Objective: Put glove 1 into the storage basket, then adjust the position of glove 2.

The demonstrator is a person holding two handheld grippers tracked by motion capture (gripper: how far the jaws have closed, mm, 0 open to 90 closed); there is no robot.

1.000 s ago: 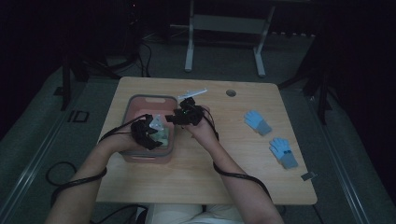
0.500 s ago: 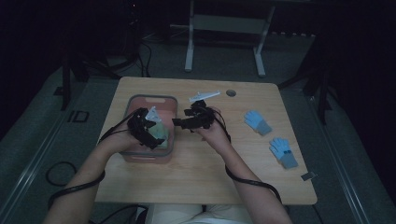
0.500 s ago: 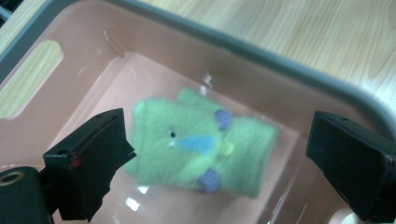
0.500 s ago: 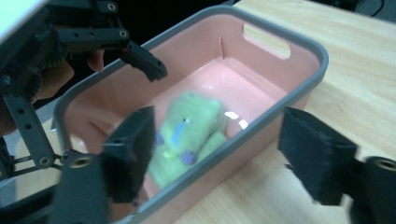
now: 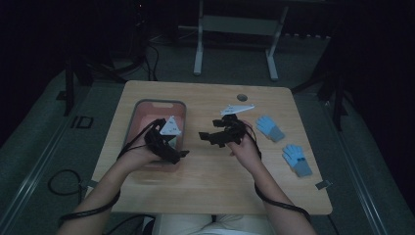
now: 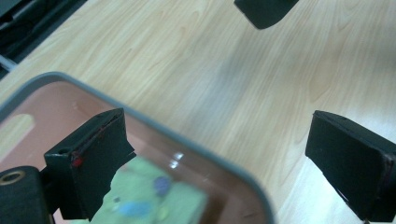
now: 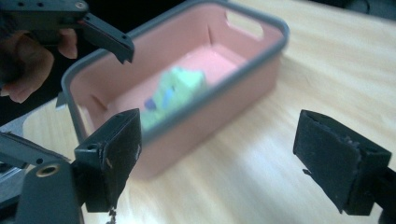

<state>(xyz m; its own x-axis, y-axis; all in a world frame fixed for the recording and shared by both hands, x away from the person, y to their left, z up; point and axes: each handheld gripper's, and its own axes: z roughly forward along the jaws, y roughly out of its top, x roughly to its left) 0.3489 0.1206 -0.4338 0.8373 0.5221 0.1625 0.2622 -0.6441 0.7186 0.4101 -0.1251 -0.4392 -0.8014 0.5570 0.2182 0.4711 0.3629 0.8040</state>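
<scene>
- The left gripper [image 5: 177, 152] was held over the near right rim of the pink bin [image 5: 142, 110], its fingers [image 6: 93, 158] spread and empty.
- The right gripper [image 5: 208, 137] was held above the bench [image 5: 205, 171], fingers spread, empty.
- A green item [image 7: 175, 91] lay inside the bin.
- Two blue gloves [image 5: 270, 127] lay at the right.

Gloves: two blue gloves [image 5: 269, 128] [image 5: 296, 159] lie apart on the table's [image 5: 205, 181] right side.
Stand: metal frame [image 5: 234, 36] behind table.
</scene>
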